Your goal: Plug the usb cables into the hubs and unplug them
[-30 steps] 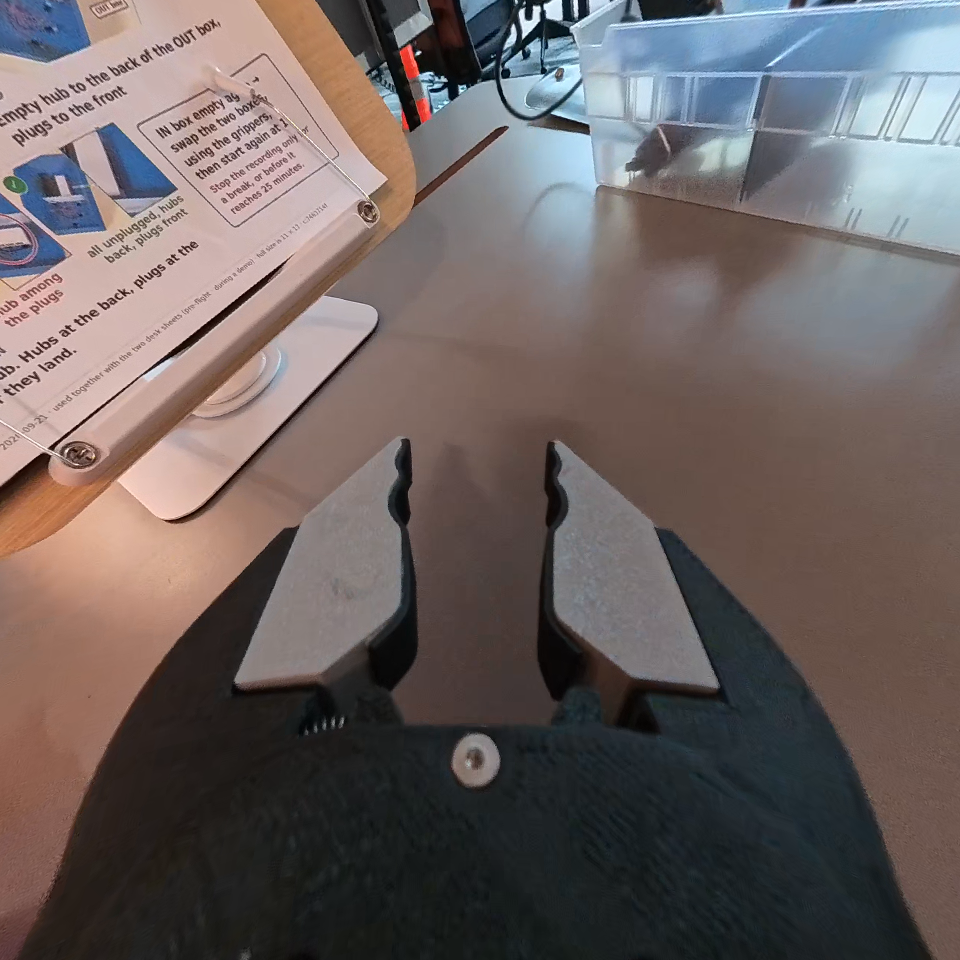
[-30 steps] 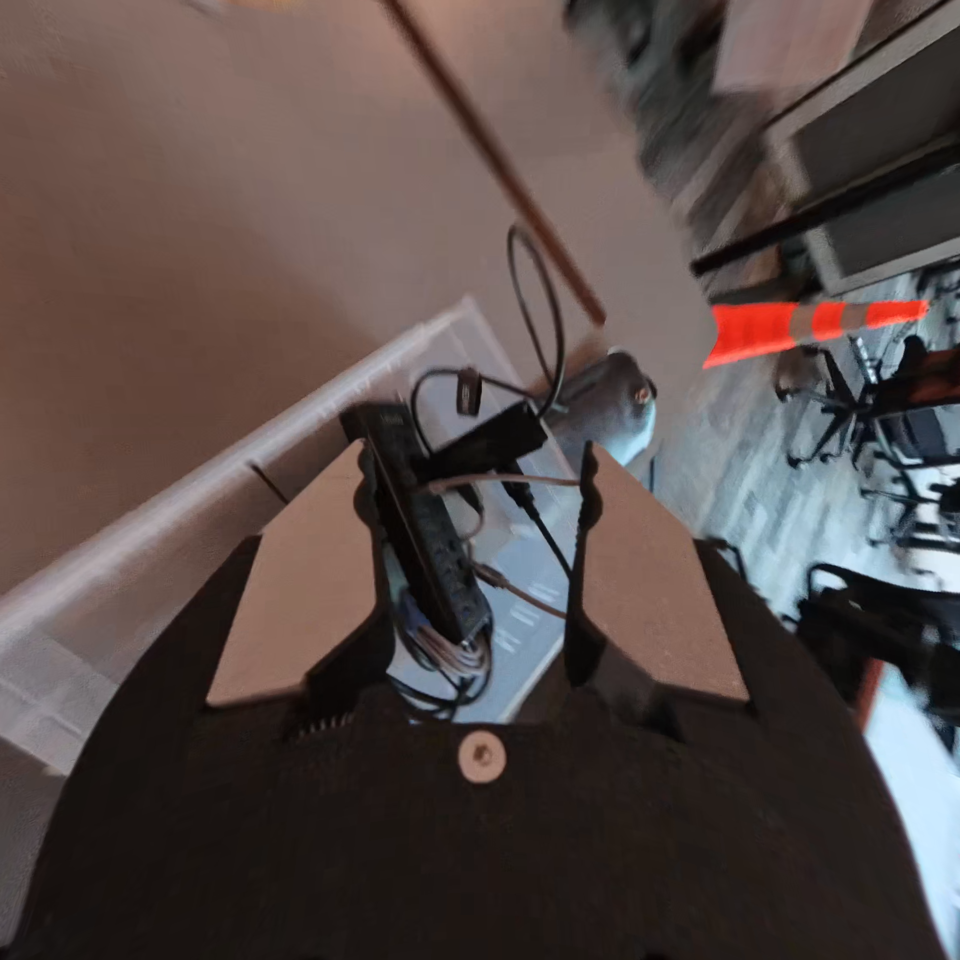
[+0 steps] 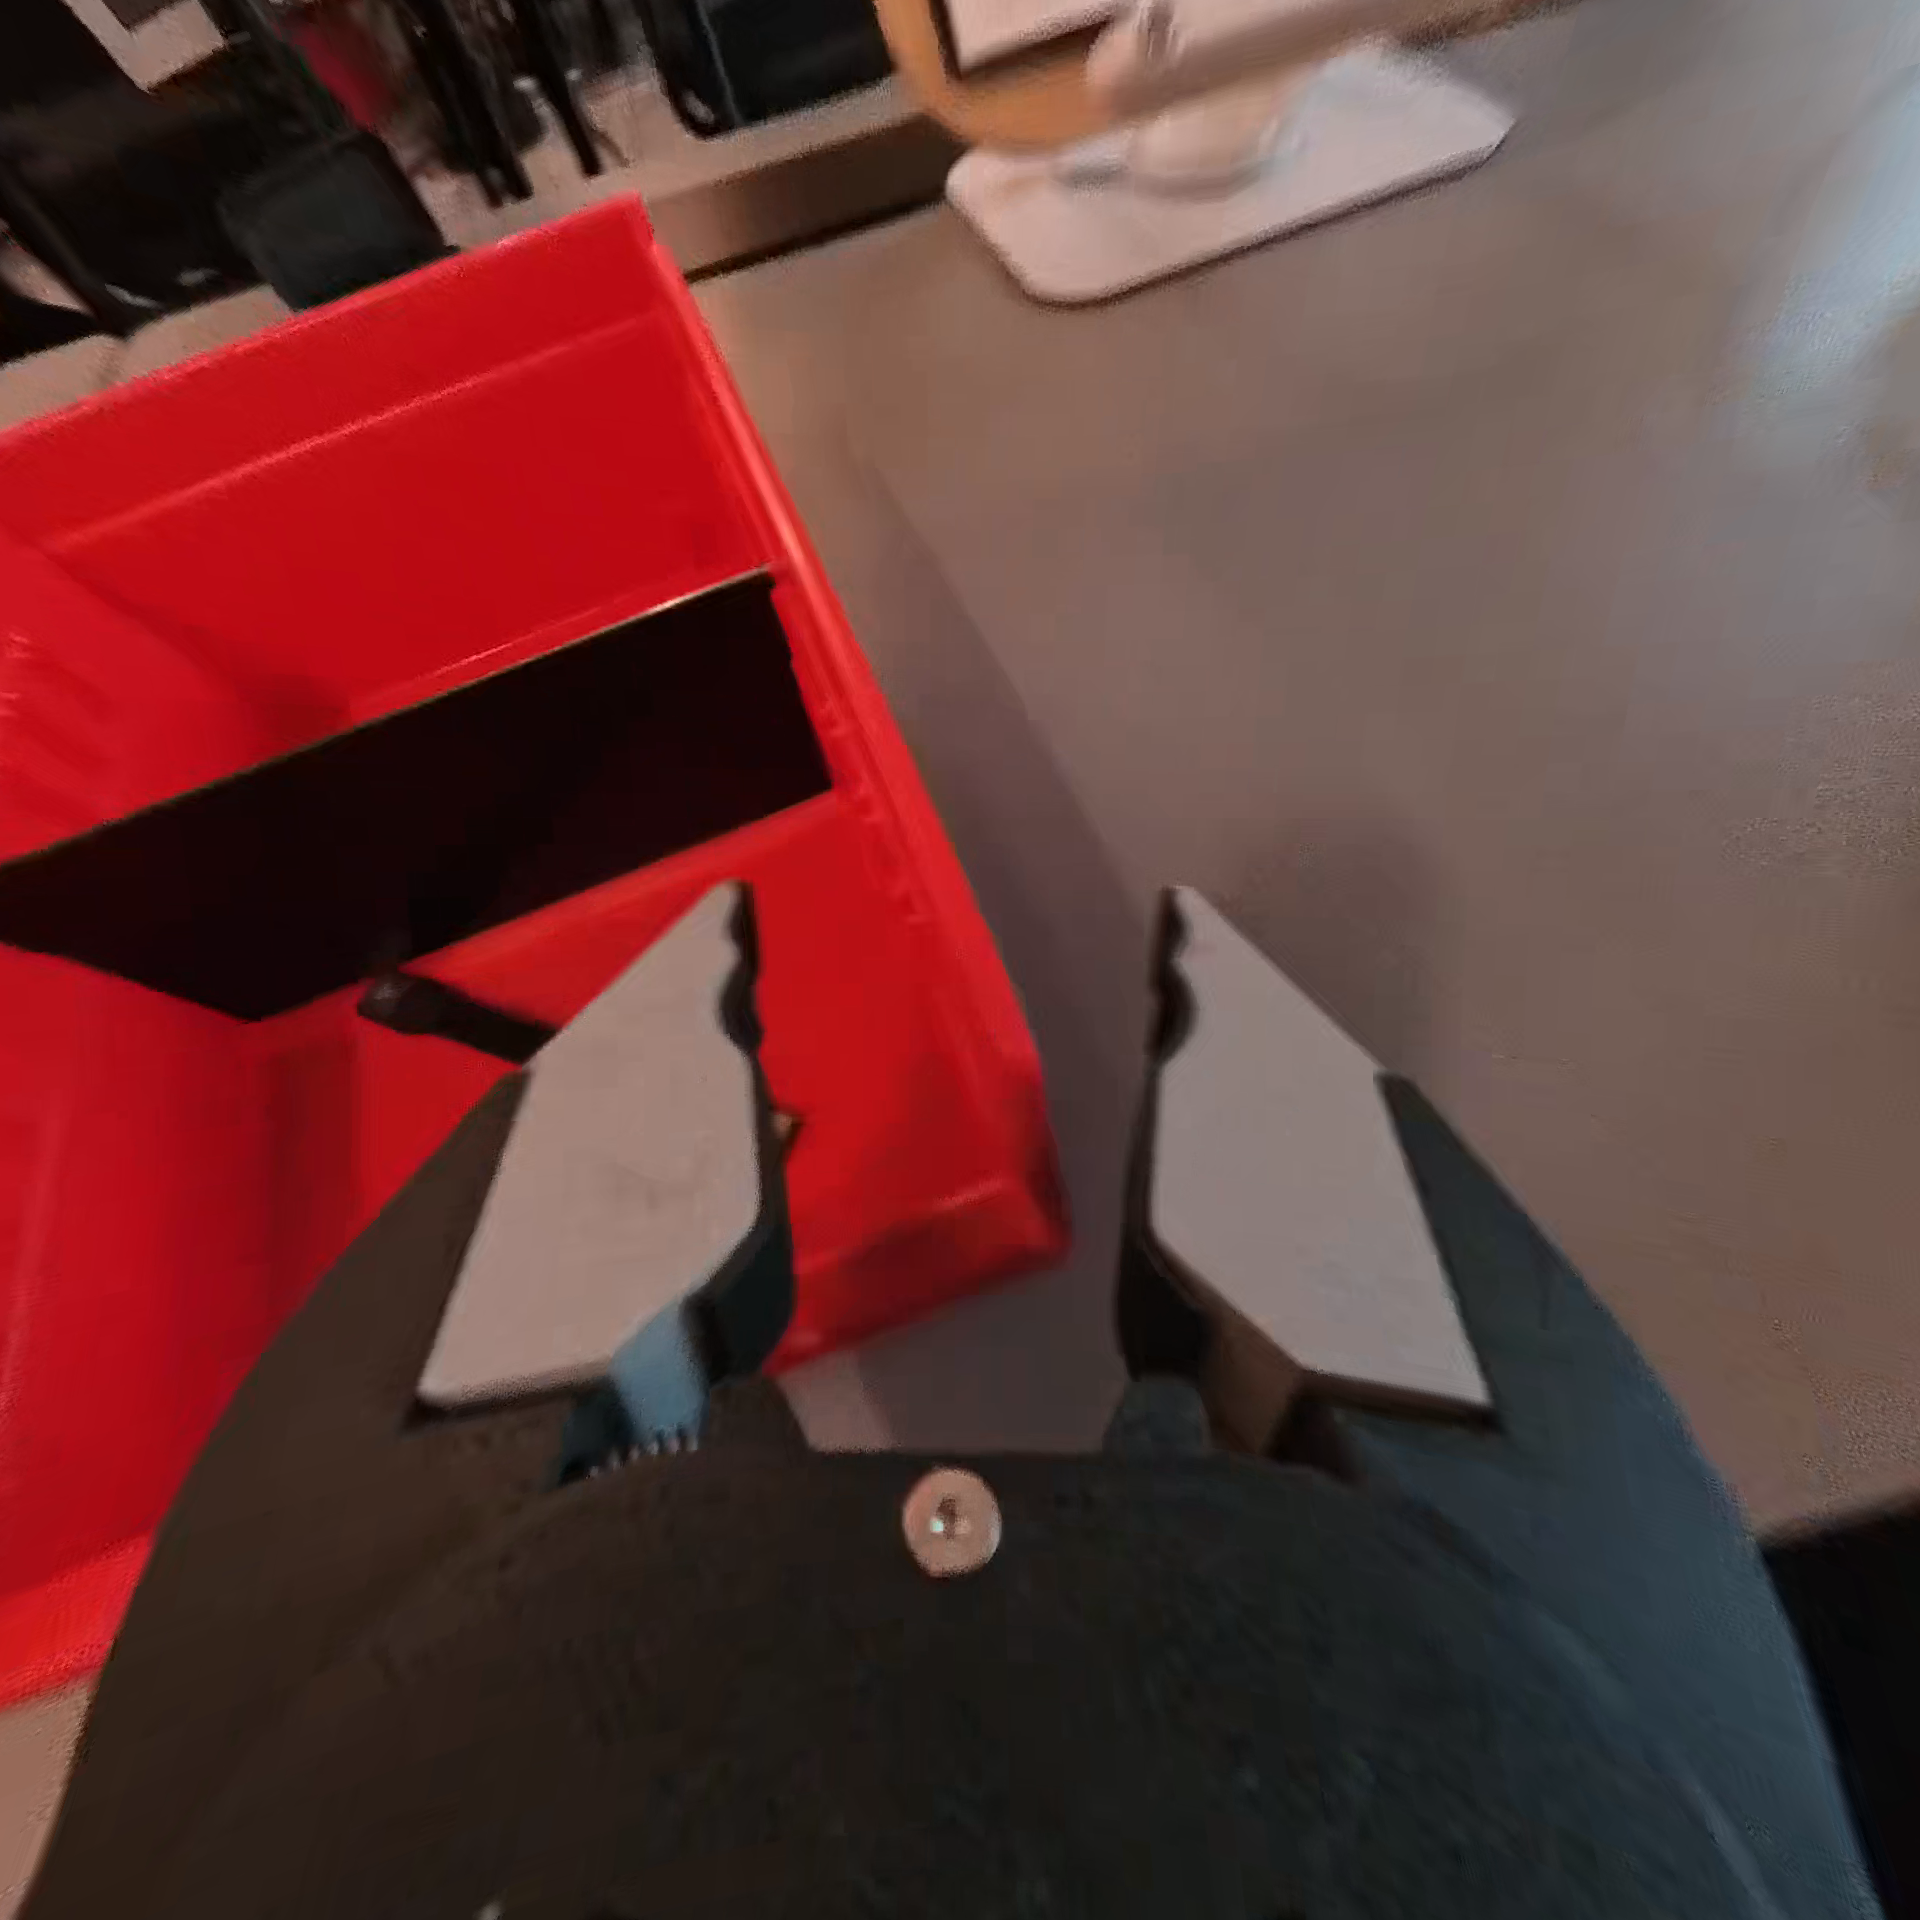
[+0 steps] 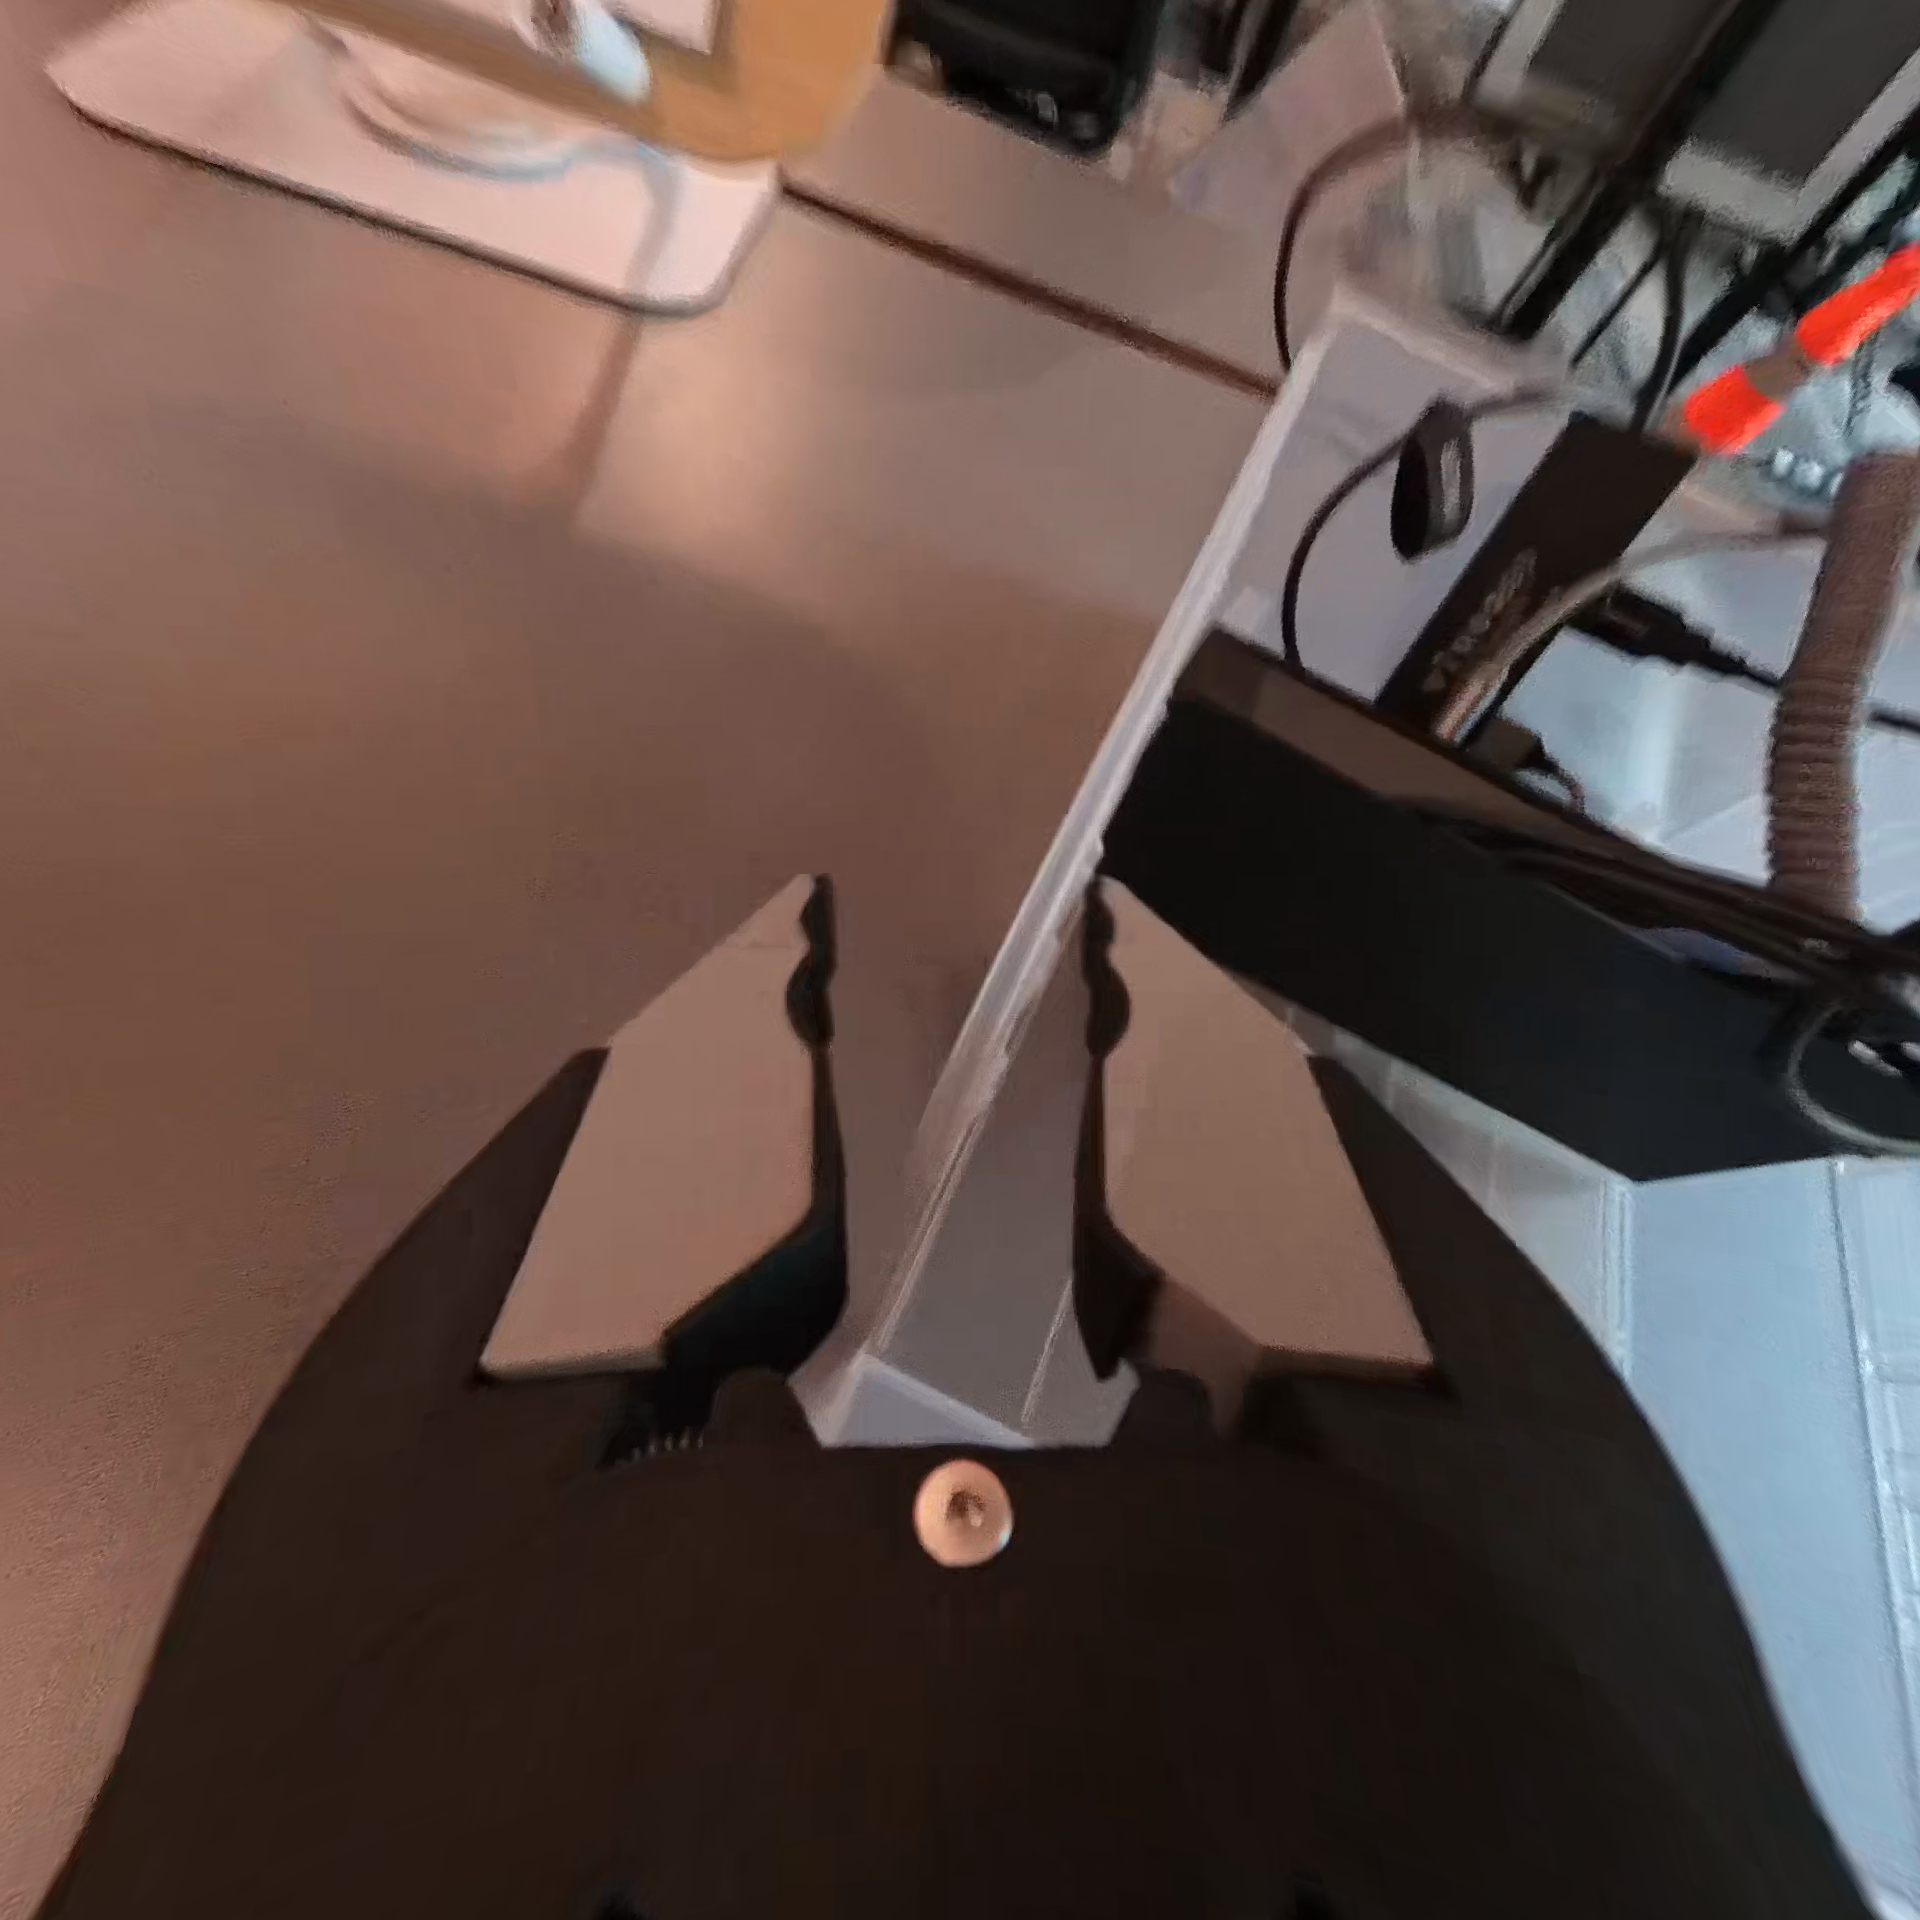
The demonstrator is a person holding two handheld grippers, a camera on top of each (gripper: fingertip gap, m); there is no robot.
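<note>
The left gripper (image 3: 956, 961) is wide open with nothing between its two fingers. It hangs over the near right corner of the red bin (image 3: 904, 852), one finger above the bin and the other past its right wall. The right gripper (image 4: 956, 940) is open too, a bit less wide. It holds nothing. Both pictures are blurry.

1. Motion blur smears both wrist views, heaviest toward the upper edges.
2. Soft, even light; pale glare on the table (image 4: 644, 582) at centre frame.
3. Wide-angle lenses bend lines near the borders.
</note>
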